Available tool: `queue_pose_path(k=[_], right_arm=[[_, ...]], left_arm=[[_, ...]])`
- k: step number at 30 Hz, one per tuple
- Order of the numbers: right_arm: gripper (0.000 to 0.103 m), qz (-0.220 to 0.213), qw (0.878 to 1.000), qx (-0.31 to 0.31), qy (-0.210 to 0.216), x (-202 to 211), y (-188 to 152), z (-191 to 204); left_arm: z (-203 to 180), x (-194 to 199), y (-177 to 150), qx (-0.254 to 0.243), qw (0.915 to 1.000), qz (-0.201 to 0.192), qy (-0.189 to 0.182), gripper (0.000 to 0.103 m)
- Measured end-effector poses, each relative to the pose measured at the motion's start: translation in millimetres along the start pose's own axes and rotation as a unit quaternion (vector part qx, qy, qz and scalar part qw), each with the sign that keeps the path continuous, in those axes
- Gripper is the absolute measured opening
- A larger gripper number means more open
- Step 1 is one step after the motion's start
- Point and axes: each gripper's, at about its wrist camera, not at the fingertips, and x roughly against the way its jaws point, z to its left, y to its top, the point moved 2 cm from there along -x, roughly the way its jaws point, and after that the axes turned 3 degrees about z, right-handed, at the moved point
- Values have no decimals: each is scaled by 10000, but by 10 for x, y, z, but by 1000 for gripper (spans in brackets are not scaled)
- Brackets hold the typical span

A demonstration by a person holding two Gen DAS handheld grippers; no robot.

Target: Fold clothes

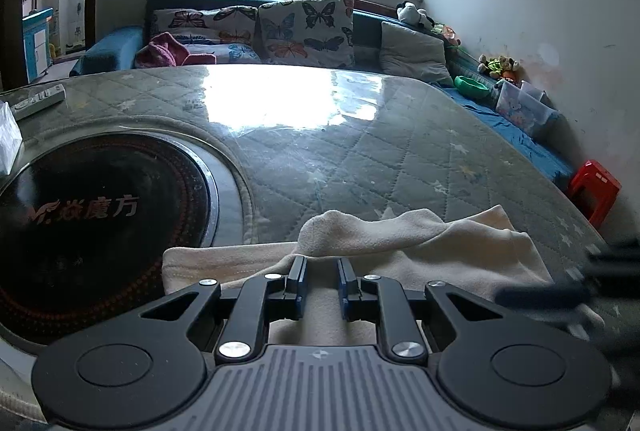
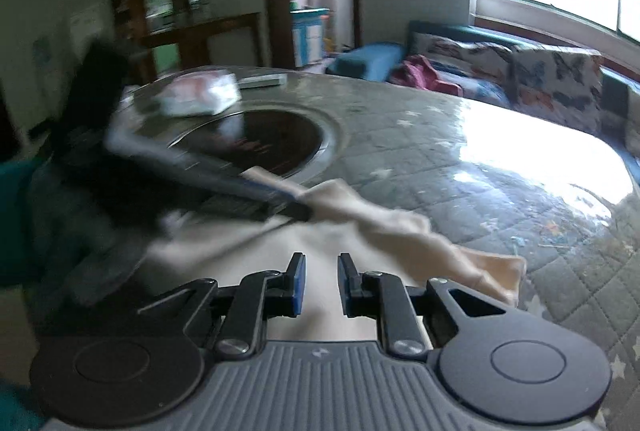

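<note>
A cream cloth garment (image 1: 420, 243) lies crumpled on the near edge of the quilted table. My left gripper (image 1: 322, 263) hovers just over it with its jaws a small gap apart and cloth under and between them. In the right wrist view the same cloth (image 2: 384, 227) shows, and the blurred left gripper (image 2: 296, 205) appears to hold a raised fold of it. My right gripper (image 2: 322, 259) is open over the near part of the cloth, holding nothing. It shows blurred at the right edge of the left wrist view (image 1: 560, 291).
The round table (image 1: 360, 151) has a glossy cover and a black round hotplate (image 1: 92, 215) set in it. A remote (image 1: 38, 101) and a white tissue pack (image 2: 196, 93) lie at the far side. A sofa with butterfly cushions (image 1: 304, 31) and a red stool (image 1: 594, 187) stand beyond.
</note>
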Motion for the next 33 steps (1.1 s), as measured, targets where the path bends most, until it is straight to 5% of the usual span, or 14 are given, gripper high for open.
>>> queue_pose_path(k=[13, 33], right_arm=[[17, 5, 9992, 311, -249, 60, -396, 229], [17, 22, 9954, -776, -565, 331, -461, -367]], left_arm=[[-17, 6, -21, -8, 10000, -11, 96, 19], [-16, 3, -31, -2, 10000, -19, 93, 19]])
